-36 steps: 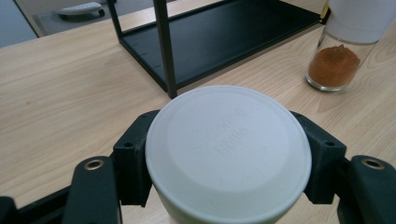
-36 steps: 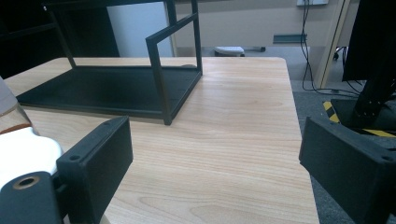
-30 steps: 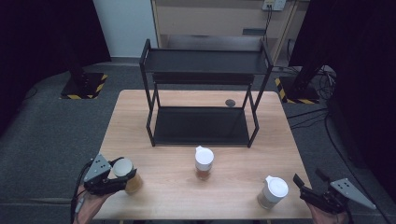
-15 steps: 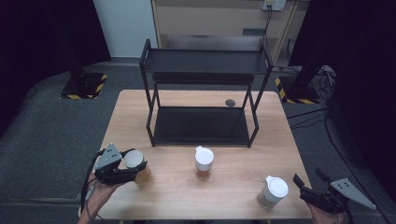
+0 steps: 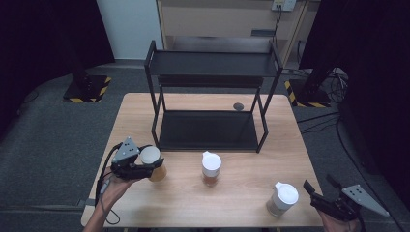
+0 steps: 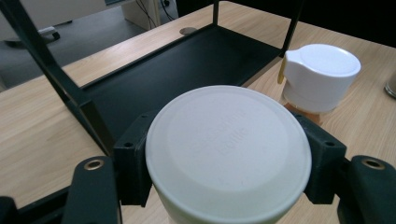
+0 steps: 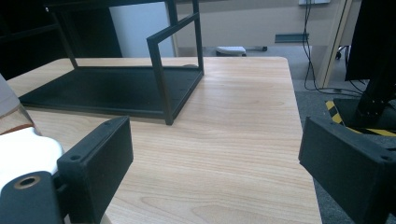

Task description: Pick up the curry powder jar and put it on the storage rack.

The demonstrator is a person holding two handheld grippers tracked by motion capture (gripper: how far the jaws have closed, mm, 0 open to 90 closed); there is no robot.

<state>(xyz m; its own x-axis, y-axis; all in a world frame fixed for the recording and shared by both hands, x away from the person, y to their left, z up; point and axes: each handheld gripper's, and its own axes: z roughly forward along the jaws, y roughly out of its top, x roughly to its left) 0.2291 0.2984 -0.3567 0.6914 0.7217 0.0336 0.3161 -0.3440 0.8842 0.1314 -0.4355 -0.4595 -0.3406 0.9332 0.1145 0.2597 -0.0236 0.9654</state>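
Carry step: left claw (image 5: 145, 167) pinching white-lidded cup (image 5: 151, 160) at left front of surface (image 5: 241, 193), near black rack (image 5: 208, 130). Right claw (image 5: 323, 200) spread, empty, beside another lidded cup (image 5: 283, 198). Next, prob.: lift clear, aim for rack's lower shelf, w/o bumping frame.

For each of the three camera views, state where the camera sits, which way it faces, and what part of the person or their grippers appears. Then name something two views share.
High view: above the person's side, facing forward and down on the table; both forearms, left gripper, right gripper.
Left gripper view: rides the left gripper, facing the black rack; jaws clamp a white-lidded cup.
Right gripper view: rides the right gripper, looks level across the table; open jaws, nothing between.
Shared: the rack and the middle cup.
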